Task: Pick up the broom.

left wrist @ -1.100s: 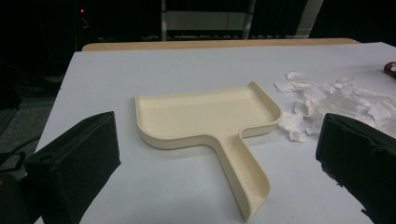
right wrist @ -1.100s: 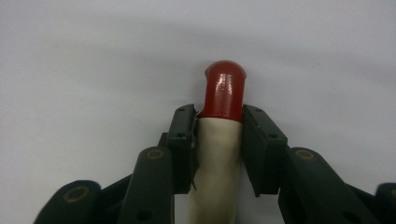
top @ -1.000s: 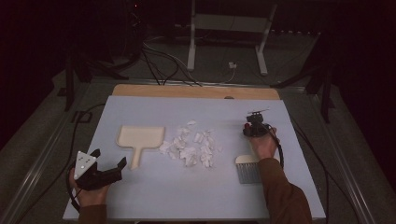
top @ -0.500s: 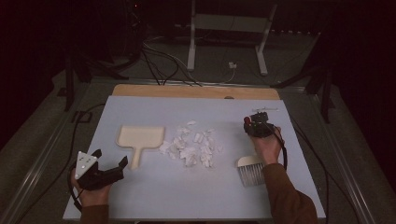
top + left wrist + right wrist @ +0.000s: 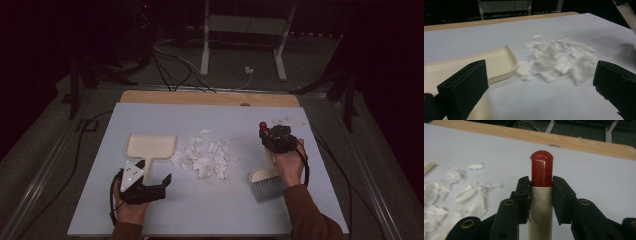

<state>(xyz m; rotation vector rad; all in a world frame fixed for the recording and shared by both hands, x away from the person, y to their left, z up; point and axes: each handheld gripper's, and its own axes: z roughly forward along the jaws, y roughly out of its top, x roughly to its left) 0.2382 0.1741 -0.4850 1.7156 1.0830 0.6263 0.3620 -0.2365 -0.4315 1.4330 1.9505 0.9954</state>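
A cream dustpan (image 5: 150,146) lies on the pale blue table top (image 5: 210,215), its handle pointing toward me. Right of it is a loose pile of white paper scraps (image 5: 205,157). My left gripper (image 5: 156,184) is open just below the dustpan handle; in the left gripper view its jaws (image 5: 540,82) stand wide apart, with the dustpan (image 5: 486,65) and scraps (image 5: 556,60) ahead. My right gripper (image 5: 267,136) is shut on the cream handle (image 5: 541,207) of a brush, just under its red tip (image 5: 541,167). The grey bristles (image 5: 267,189) hang on the near side.
A wooden strip (image 5: 210,97) runs along the table's far edge. A few stray scraps (image 5: 287,121) lie at the back right. Cables and a metal stand's legs (image 5: 242,55) sit on the dark floor beyond. Scraps (image 5: 456,192) lie left of the brush handle.
My left gripper has slid right, toward the dustpan handle. My right hand has lifted the brush, whose head now looks larger and nearer.
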